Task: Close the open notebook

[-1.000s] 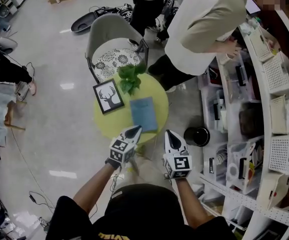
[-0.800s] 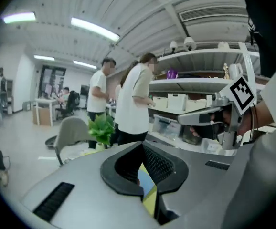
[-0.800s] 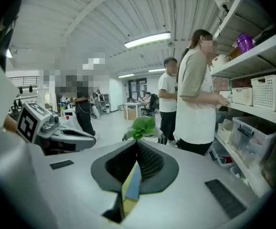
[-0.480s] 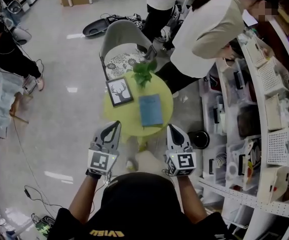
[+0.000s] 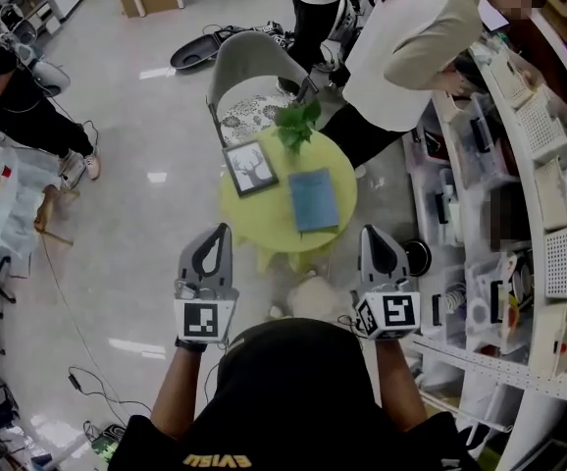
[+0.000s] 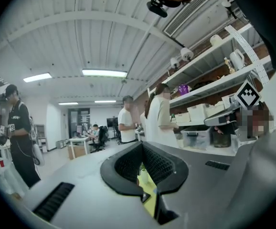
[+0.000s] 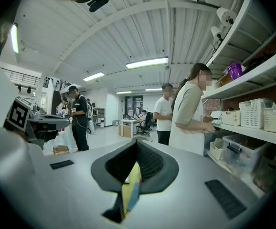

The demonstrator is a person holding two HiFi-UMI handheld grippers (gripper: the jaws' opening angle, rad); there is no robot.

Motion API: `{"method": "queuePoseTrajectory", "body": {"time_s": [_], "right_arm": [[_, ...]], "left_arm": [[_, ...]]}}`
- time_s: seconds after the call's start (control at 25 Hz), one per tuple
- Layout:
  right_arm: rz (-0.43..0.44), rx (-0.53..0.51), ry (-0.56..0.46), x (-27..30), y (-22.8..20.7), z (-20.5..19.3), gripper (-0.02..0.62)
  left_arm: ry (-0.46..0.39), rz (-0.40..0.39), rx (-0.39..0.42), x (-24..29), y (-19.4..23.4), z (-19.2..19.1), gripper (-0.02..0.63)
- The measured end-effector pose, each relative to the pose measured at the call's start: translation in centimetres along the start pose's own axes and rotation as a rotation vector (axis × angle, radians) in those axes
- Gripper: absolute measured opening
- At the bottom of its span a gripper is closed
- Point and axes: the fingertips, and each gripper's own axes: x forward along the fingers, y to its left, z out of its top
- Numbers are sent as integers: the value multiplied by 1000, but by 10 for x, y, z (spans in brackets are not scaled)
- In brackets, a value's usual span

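Observation:
A blue notebook (image 5: 314,200) lies shut and flat on the small round yellow table (image 5: 264,226), toward its right side. Both grippers are held up close to my body, well short of the table and above it. My left gripper (image 5: 219,234) is shut with nothing in it and points at the table's left edge. My right gripper (image 5: 374,234) is shut and empty too, off the table's right edge. In the left gripper view the jaws (image 6: 153,194) meet, with a sliver of yellow table behind them. The right gripper view (image 7: 124,197) shows yellow and a blue strip through the slit.
A framed deer picture (image 5: 251,168) and a green plant (image 5: 298,123) share the table. A grey chair (image 5: 249,77) stands behind it. A person in a beige top (image 5: 401,47) leans at the white shelving (image 5: 548,165) on the right. A black pot (image 5: 417,256) sits on the floor.
Both grippers have pulled back from the table's near edge and risen toward me, still shut. The left one moved left and rolled upright. The notebook has stayed put.

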Motion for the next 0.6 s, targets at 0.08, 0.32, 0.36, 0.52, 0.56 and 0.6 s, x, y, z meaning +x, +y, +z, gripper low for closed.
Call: {"method": "queuePoseTrajectory", "body": {"time_s": [0.08,0.32,0.36,0.52,0.56,0.6], "right_arm": [[-1,-12,-3,-2,-2,5,2],[-5,-31,-21,-5,-6,15,2],[-4,-32,-22,-6,-7,16,2],[-4,-34,-17,-13,-8,16,2],[-6,-33,-15,-15,-9,15,2],[-9,-32,-14,-16,-9,14,2]], "left_arm": [[-19,12,9,0,-2,6,18],[-42,8,35,-4,-6,12,18],[-44,6,36,-4,-7,12,18],[-60,-30,138,-5,-14,18,18],[-57,-23,104,-6,-14,17,18],[-48,-10,51,-7,-15,14,18]]}}
